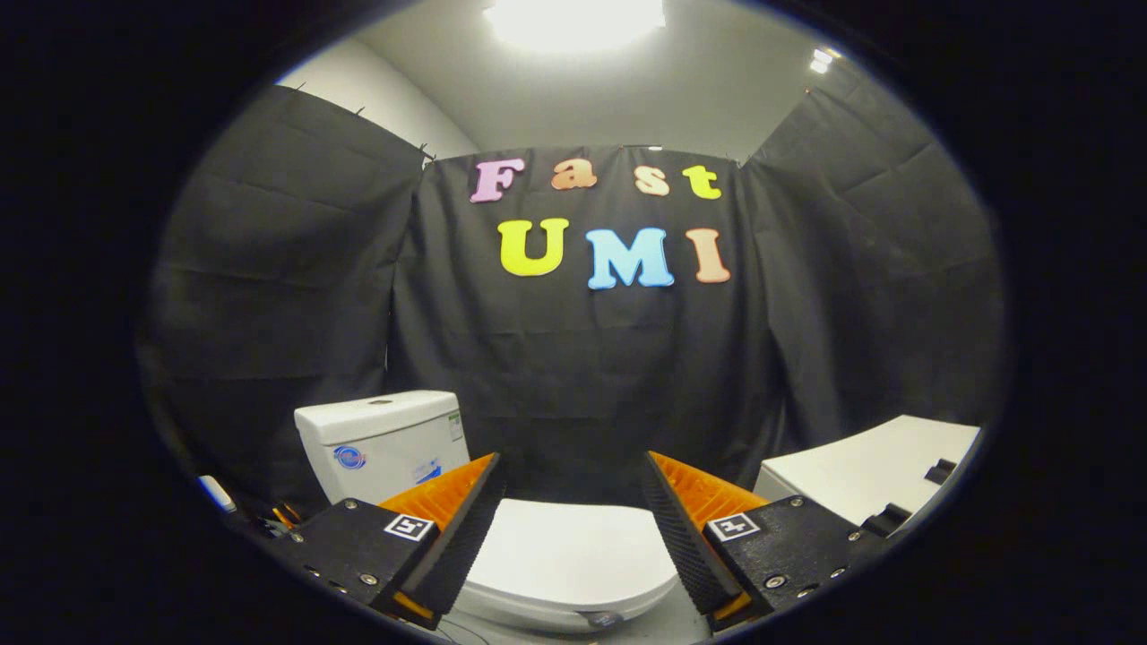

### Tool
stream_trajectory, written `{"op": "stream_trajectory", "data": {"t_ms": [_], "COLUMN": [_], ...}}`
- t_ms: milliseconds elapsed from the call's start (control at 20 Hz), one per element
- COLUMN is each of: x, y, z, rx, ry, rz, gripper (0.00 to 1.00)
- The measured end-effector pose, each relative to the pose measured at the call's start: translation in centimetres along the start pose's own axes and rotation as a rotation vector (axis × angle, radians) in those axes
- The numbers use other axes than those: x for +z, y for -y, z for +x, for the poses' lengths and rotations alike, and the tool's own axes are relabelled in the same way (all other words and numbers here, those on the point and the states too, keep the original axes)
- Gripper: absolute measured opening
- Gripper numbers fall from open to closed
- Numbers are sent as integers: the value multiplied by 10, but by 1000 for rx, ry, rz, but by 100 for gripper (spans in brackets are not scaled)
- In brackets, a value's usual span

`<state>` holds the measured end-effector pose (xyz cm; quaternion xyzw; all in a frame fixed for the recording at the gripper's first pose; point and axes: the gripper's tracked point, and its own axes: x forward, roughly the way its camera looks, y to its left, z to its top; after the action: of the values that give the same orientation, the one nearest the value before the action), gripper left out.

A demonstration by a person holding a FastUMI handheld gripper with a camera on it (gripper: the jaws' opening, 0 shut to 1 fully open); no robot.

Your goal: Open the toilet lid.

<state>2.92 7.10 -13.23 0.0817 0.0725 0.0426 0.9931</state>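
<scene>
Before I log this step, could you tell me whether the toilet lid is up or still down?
Down. The toilet lid lies flat over the bowl, in front of the tank. The gripper hovers above it, jaws open, holding nothing.

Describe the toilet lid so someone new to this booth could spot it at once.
Start at the white cistern against the black cloth wall; the toilet lid lies just in front of it, closed flat over the bowl. It shows between and below the open gripper fingers. Unlike the boxy cistern and the angular white unit alongside, it is smooth and rounded.
</scene>
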Motion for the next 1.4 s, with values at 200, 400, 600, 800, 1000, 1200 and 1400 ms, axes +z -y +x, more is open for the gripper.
{"op": "stream_trajectory", "data": {"t_ms": [200, 400, 600, 800, 1000, 1200, 1400], "x": [-67, -127, -166, -197, -221, -259, -271], "y": [-12, -22, -20, -10, 5, 19, 31], "z": [-1, -4, -3, -9, -15, -22, -20], "rx": [12, 26, 22, -20, -64, -107, -122], "ry": [-105, -222, -303, -367, -435, -540, -562], "rz": [35, 82, 155, 256, 345, 453, 548], "gripper": [95, 95, 95, 95, 96, 96, 96]}}
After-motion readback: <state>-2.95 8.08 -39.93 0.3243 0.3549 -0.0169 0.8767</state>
